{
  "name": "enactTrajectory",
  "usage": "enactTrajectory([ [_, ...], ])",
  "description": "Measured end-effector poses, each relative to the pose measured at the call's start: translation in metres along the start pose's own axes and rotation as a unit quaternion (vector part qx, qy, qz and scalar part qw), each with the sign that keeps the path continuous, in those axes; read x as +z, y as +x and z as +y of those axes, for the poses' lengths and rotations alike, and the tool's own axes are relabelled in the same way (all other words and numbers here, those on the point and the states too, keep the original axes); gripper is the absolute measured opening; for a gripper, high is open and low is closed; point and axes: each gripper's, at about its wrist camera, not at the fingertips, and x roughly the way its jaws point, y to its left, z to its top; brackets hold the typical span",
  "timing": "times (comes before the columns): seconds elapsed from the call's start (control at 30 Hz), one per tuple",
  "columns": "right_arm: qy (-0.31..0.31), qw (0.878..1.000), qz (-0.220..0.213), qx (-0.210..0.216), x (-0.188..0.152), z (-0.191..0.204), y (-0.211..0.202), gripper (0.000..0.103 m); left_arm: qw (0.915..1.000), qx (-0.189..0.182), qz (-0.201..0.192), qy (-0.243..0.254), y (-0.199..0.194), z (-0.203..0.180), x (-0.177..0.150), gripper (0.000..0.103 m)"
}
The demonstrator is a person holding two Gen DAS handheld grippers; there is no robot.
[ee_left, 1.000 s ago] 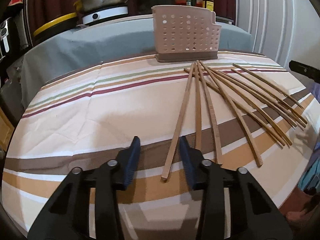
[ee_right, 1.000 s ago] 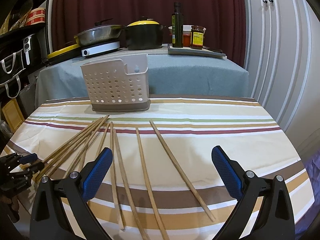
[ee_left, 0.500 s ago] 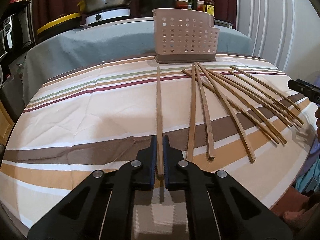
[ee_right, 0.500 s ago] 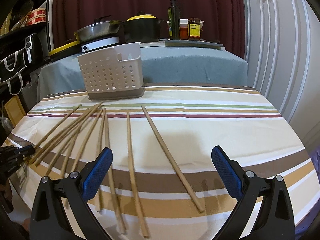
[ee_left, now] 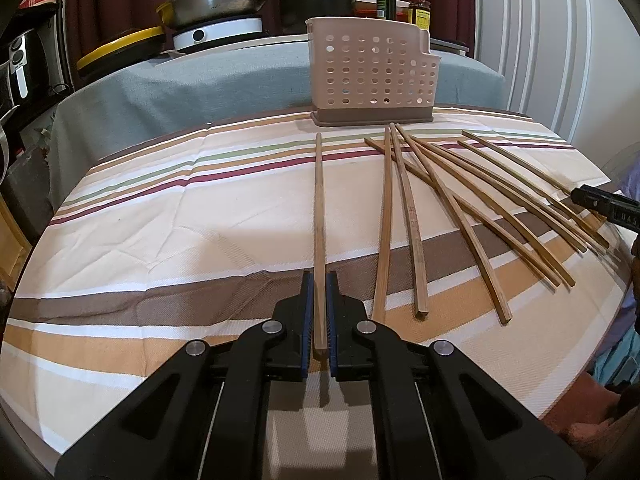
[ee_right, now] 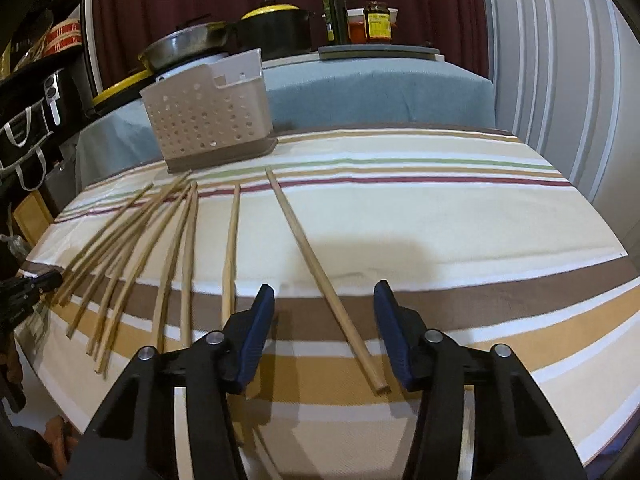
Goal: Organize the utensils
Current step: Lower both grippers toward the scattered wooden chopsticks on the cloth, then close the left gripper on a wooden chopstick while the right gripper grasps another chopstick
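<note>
Our left gripper is clamped on the near end of one chopstick, which points toward the caddy. Our right gripper is spread, its jaws straddling another stick lying untouched on the cloth. The rest fan out nearby.

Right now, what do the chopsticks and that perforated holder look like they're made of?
Chopsticks: likely bamboo or wood, tan, matte, square ends, some bowed. Holder: looks like moulded plastic, beige walls with punched round holes, darker brown base. Left gripper is clamped on one chopstick.
</note>
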Motion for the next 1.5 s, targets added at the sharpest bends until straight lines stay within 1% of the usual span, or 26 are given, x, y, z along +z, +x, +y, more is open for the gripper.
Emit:
enactTrajectory([
  [0.17, 0.006, 1.0, -0.013, 0.0, -0.009, -0.003, -0.007, 0.045, 1.0, -0.001, -0.002, -0.004, 0.0, 0.001, -0.001, 0.007],
  [0.33, 0.011, 0.999, -0.038, -0.005, -0.021, -0.008, -0.013, 0.027, 1.0, 0.0, -0.004, -0.006, -0.001, 0.001, -0.002, 0.007],
  [0.43, 0.014, 0.999, -0.052, -0.003, -0.025, -0.01, -0.015, 0.02, 0.9999, 0.0, -0.007, -0.008, -0.001, 0.0, -0.002, 0.007],
  [0.53, 0.015, 0.998, -0.064, -0.003, -0.028, -0.011, -0.017, 0.016, 0.9998, -0.003, -0.009, -0.014, -0.002, 0.001, -0.004, 0.007],
  [0.6, 0.011, 0.998, -0.07, -0.003, -0.03, -0.011, -0.018, 0.015, 0.9998, -0.001, -0.011, -0.014, -0.002, 0.0, -0.004, 0.007],
  [0.8, -0.003, 0.997, -0.077, -0.009, -0.032, -0.004, -0.02, 0.007, 0.9997, 0.004, -0.02, -0.015, -0.003, -0.001, -0.007, 0.007],
  [0.97, -0.012, 0.997, -0.081, -0.014, -0.031, 0.002, -0.025, 0.007, 0.9995, 0.015, -0.028, -0.002, -0.009, -0.005, -0.013, 0.006],
  [1.1, -0.018, 0.996, -0.089, -0.019, -0.026, 0.005, -0.033, 0.007, 0.9991, 0.014, -0.04, 0.001, -0.017, -0.006, -0.013, 0.006],
  [1.37, -0.03, 0.993, -0.117, -0.017, -0.011, 0.015, -0.055, 0.007, 0.9973, 0.024, -0.069, 0.002, -0.038, -0.006, -0.005, 0.006],
  [1.5, -0.036, 0.99, -0.133, -0.017, 0.0, 0.022, -0.069, 0.007, 0.9954, 0.031, -0.091, -0.001, -0.054, -0.006, 0.005, 0.006],
])
